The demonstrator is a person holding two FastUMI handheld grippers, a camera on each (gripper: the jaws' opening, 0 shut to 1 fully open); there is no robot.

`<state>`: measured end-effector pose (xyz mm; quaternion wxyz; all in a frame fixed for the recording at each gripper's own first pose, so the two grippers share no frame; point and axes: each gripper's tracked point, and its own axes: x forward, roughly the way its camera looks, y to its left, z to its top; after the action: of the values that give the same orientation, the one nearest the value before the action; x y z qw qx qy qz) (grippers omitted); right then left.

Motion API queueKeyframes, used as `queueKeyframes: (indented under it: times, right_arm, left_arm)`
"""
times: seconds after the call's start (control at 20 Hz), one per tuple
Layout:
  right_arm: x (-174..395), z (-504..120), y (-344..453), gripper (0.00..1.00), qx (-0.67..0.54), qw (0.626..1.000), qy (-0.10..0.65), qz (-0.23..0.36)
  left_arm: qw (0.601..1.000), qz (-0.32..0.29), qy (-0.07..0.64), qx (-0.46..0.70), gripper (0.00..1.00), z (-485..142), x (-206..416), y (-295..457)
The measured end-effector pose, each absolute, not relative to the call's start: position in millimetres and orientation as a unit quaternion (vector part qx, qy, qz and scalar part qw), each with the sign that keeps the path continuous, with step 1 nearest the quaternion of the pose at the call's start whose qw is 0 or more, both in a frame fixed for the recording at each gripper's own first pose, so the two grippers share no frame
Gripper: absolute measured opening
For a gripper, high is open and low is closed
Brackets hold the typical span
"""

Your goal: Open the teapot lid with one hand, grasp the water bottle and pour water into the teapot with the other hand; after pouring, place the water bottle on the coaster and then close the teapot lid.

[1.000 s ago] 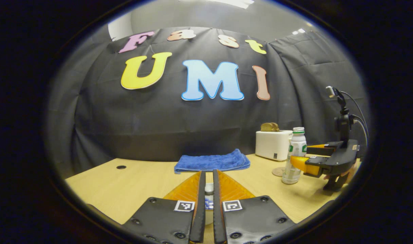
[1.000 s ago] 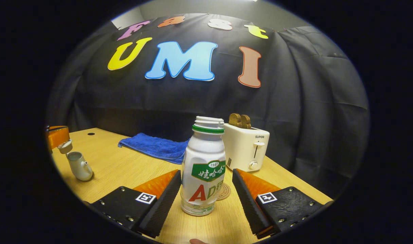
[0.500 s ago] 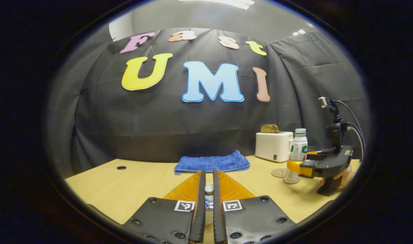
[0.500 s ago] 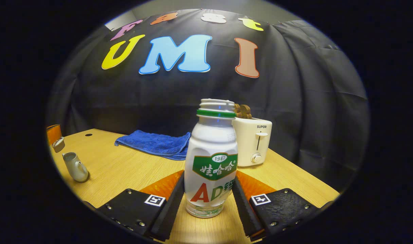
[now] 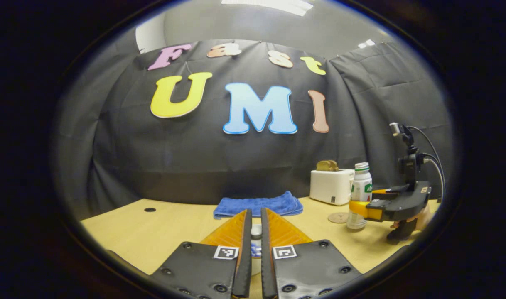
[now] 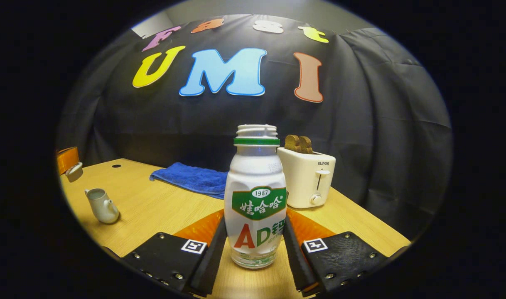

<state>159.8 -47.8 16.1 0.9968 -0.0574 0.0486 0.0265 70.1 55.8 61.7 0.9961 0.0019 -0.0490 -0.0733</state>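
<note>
A: How was the right gripper [image 6: 255, 249] set?
B: Level and low over the table [image 6: 153, 203], its two fingers clamped on the lower sides of the water bottle [image 6: 256, 195]. The bottle stood upright between them, cap off. In the left gripper view that right gripper [image 5: 363, 207] sat far to the right with a hand [image 5: 421, 218] behind it.

A: And the left gripper [image 5: 253, 253]?
B: Pointing forward, held above the table, fingers nearly together and pinching the teapot lid [image 5: 256, 245] in the narrow gap. In the right gripper view the lid [image 6: 74, 171] hung up and to the left of the open teapot [image 6: 101, 204], well apart from the bottle.

A: What else stood around?
B: Beyond the right fingers, a blue towel [image 6: 186, 178] lay to the left and a toaster [image 6: 307, 176] just behind the bottle on the right. The coaster [image 5: 338, 217] lay just left of the bottle in the left gripper view.
</note>
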Motion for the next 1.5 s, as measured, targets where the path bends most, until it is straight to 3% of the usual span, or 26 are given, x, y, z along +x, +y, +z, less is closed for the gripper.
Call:
queueKeyframes:
  times: [0.05, 0.55, 0.8, 0.85, 0.95, 1.1, 1.15, 1.45, 1.5]
  right_arm:
    - [155.6, 18.6, -44.3, 0.7, -0.06, 0.997, 0.048, 0.032]
    - [115.4, 35.4, 21.1, 0.7, -0.227, 0.971, 0.024, 0.077]
    - [115.0, 27.1, 69.6, 0.7, -0.33, 0.938, 0.021, 0.1]
    - [115.1, 24.3, 75.3, 0.7, -0.345, 0.933, 0.02, 0.103]
    - [113.8, 19.7, 84.3, 0.7, -0.366, 0.924, 0.019, 0.107]
    - [113.1, 15.0, 96.9, 0.7, -0.4, 0.91, 0.019, 0.108]
    - [113.3, 10.5, 99.7, 0.7, -0.414, 0.904, 0.024, 0.108]
    - [123.0, 4.9, 112.3, 0.7, -0.515, 0.852, 0.017, 0.094]
    - [125.2, 2.4, 115.9, 0.7, -0.527, 0.844, 0.015, 0.096]
  left_arm:
    - [0.996, -0.078, -0.05, 0.004, 0.2, 64.6, 59.4, 53.4]
    - [0.994, -0.107, -0.026, -0.025, 0.2, 43.6, -55.2, 60.7]
    - [0.993, -0.104, -0.008, -0.051, 0.2, 20.6, -77.1, 73.2]
    - [0.994, -0.099, -0.005, -0.053, 0.16, 17.7, -80.9, 77.6]
    - [0.994, -0.094, -0.001, -0.056, 0.2, 13.5, -85.4, 87.2]
    - [0.995, -0.083, 0.002, -0.052, 0.16, 7.5, -90.6, 99.8]
    - [0.995, -0.081, 0.003, -0.051, 0.2, 7.0, -93.3, 103.9]
    - [0.996, -0.068, -0.002, -0.052, 0.2, 7.6, -100.8, 116.6]
    - [0.996, -0.07, -0.002, -0.051, 0.16, 7.3, -101.2, 115.9]
